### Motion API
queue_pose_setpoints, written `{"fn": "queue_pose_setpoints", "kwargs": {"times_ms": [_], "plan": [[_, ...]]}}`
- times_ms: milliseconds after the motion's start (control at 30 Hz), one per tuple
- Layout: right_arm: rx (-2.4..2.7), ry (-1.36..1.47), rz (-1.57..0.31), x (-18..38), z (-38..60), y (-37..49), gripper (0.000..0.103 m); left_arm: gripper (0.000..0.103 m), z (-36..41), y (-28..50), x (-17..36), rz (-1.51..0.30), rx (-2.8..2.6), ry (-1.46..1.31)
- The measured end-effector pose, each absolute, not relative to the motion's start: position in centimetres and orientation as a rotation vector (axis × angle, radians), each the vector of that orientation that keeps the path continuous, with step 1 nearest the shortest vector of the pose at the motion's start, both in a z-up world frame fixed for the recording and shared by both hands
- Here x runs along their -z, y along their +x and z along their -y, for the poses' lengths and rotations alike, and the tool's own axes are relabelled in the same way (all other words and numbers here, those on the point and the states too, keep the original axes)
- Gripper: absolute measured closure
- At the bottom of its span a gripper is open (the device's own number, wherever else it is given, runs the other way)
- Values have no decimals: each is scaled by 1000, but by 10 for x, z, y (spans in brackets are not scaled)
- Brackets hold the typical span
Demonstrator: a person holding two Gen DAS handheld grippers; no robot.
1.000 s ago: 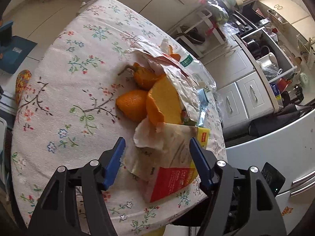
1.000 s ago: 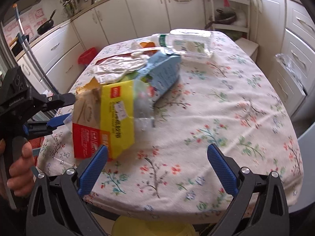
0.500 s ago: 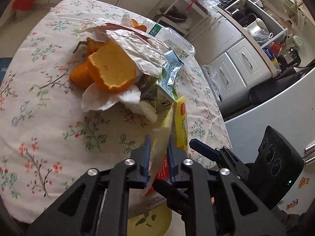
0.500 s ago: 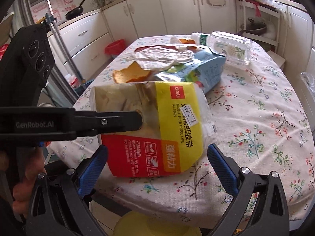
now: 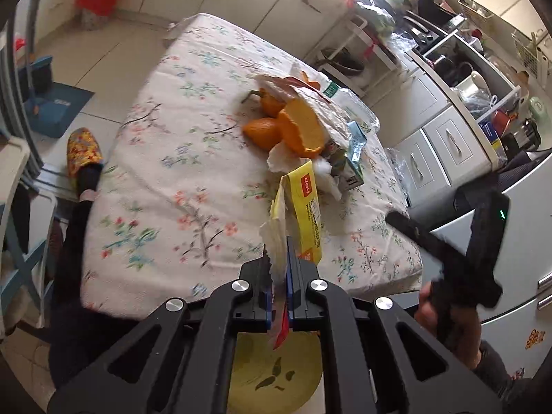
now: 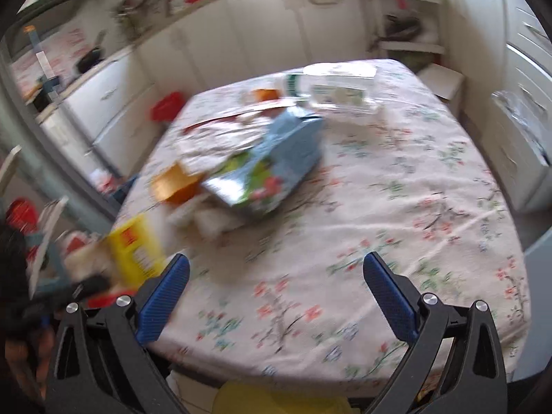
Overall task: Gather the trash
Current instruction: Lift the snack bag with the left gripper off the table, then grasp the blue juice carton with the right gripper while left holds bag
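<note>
Now, through the left wrist camera, the left gripper (image 5: 278, 269) has its jaws pressed together on the near edge of a yellow and red tape packet (image 5: 303, 214), which stands on edge and lifted above the near part of the worktop (image 5: 165, 179). Beyond it on the flowered cloth lie orange peels (image 5: 286, 127), crumpled white paper (image 5: 324, 114) and a blue carton (image 5: 355, 151) in one heap. A yellow bin (image 5: 276, 376) shows below the jaws, under the worktop's edge. At the right a hand (image 5: 448, 321) grips the other tool.

From the right wrist camera, blurred, the right gripper (image 6: 276, 296) hovers over the near cloth with its jaws spread wide and nothing between them. The packet (image 6: 136, 252) appears at the left edge of the worktop (image 6: 414, 207), well apart from the carton (image 6: 276, 165) and a clear plastic bottle (image 6: 338, 86) lying farther back.
</note>
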State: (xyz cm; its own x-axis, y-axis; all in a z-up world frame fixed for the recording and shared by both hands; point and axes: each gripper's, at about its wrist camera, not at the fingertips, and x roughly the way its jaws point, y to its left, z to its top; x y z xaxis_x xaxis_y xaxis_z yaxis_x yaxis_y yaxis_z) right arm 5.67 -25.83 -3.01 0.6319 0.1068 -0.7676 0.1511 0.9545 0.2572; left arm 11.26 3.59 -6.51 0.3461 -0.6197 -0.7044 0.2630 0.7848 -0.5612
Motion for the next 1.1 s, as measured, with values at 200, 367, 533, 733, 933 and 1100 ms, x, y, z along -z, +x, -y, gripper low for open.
{"fn": "queue_pose_setpoints", "kwargs": {"times_ms": [200,367,533,733,933,1100], "plan": [[110,288,-911,36,243,115,6,97,-50,101,75,-1083,589,-433],[143,177,-938,49,230,144,11,97,-42,97,75,-1081,613,-444],[169,208,-934,44,267,124,31,97,-38,92,70,-1066,640,-421],[209,186,-929,40,299,112,24,97,-32,92,68,-1063,649,-423],[224,18,-893,39,276,150,18,97,-25,92,63,-1056,628,-408],[191,124,-941,54,297,153,43,97,-19,91,58,-1047,614,-394]]}}
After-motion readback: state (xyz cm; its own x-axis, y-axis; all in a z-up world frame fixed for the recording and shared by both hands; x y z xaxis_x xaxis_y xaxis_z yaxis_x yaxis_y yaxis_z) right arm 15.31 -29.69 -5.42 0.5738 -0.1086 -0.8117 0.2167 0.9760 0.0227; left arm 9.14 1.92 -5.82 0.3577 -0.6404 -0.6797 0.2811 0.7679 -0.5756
